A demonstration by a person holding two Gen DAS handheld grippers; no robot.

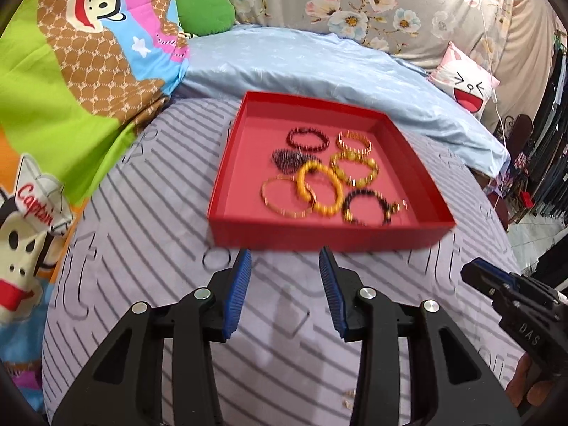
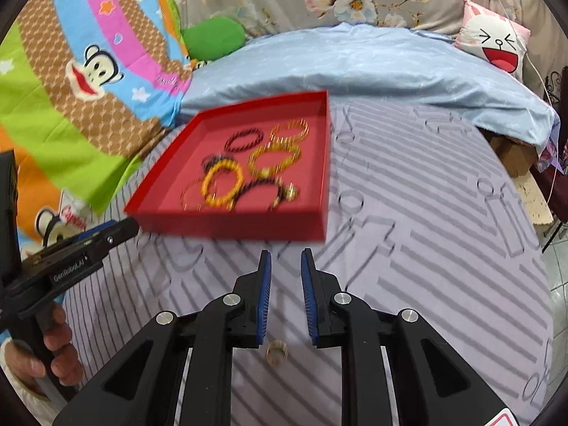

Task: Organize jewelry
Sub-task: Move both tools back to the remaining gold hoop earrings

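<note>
Seven bracelets sit loose in the shallow red cardboard tray (image 1: 319, 238), which lies flat on the bed's lavender striped sheet (image 1: 142, 248). Contents in the left wrist view: dark red beaded bracelet (image 1: 308, 138) and gold ribbed bangle (image 1: 354, 142) at the far side; black-and-red spiky band (image 1: 287, 160) and yellow-gold beaded bracelet (image 1: 355, 168) mid-tray; thin gold wire bangle (image 1: 284, 196), chunky amber beaded bracelet (image 1: 318, 189) and black beaded bracelet with gold charm (image 1: 369, 206) nearest the front wall. Several overlap or touch; the amber one lies across the thin bangle. Both views are motion-blurred, so fine bead detail is unreadable. Left gripper (image 1: 285, 259) hovers over the sheet just short of the tray's front wall, blue-padded fingers (image 1: 238, 291) moderately apart, nothing between them. Right gripper (image 2: 286, 259) is likewise above the sheet, near the tray's front right corner, fingers (image 2: 264, 291) narrow but with a clear gap, holding nothing. One small gold ring (image 2: 277, 351) lies on the sheet outside the tray, below the right gripper's fingers. A hand (image 2: 53, 348) grips the left tool's handle at the edge of the right wrist view. Behind the tray: light blue quilt (image 1: 301, 60), cartoon monkey blanket (image 1: 71, 71), pink laughing-face cushion (image 1: 465, 81).
</note>
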